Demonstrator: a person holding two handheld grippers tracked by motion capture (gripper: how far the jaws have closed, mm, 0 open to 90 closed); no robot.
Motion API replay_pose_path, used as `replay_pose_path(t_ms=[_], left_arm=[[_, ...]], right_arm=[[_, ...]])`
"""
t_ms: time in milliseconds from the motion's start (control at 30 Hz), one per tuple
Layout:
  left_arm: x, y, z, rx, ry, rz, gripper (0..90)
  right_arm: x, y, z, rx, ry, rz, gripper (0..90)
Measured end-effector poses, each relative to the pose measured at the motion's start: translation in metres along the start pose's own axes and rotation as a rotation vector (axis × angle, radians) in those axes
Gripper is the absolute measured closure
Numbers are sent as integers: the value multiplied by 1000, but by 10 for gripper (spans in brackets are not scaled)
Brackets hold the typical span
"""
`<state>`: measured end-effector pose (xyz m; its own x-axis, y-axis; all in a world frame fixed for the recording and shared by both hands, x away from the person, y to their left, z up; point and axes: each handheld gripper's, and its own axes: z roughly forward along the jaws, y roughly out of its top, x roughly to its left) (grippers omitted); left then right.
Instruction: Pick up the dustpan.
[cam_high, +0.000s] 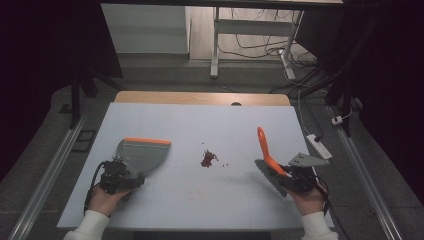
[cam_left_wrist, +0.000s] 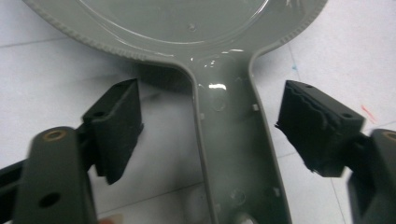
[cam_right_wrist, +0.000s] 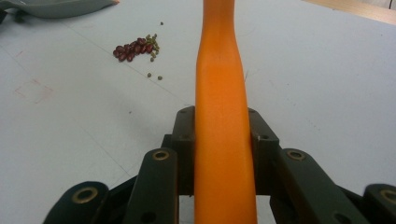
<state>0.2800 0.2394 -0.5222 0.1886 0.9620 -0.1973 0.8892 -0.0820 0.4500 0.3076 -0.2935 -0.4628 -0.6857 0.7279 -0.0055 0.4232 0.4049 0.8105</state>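
Pale blue-white, the table (cam_high: 200, 195) carries everything here. A grey dustpan (cam_high: 142, 154) with an orange front edge lies flat on its left part, handle toward the person. The left gripper (cam_left_wrist: 208, 128) sits over that handle with its jaws standing apart on either side, neither pad touching the plastic. On the right, the right gripper (cam_right_wrist: 223, 144) is clamped tight on the orange handle of a small brush (cam_high: 267, 157), whose dark bristles rest on the table. Between dustpan and brush, well apart from both, lies a small heap of red beans (cam_high: 208, 158) with a few strays.
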Motion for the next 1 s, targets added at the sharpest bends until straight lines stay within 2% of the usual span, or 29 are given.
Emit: replay_pose_path(t_ms=[233, 567, 833, 1000], left_arm=[[3, 2, 3, -6, -2, -16, 354], [6, 0, 1, -40, -45, -46, 606], [9, -1, 0, -58, -60, -46, 611], [14, -3, -1, -80, -86, -27, 612]], right_arm=[[0, 0, 0, 4, -5, -6, 697], [1, -1, 0, 7, -7, -7, 697], [1, -1, -1, 7, -7, -7, 697], [1, -1, -1, 6, -6, -8, 697]])
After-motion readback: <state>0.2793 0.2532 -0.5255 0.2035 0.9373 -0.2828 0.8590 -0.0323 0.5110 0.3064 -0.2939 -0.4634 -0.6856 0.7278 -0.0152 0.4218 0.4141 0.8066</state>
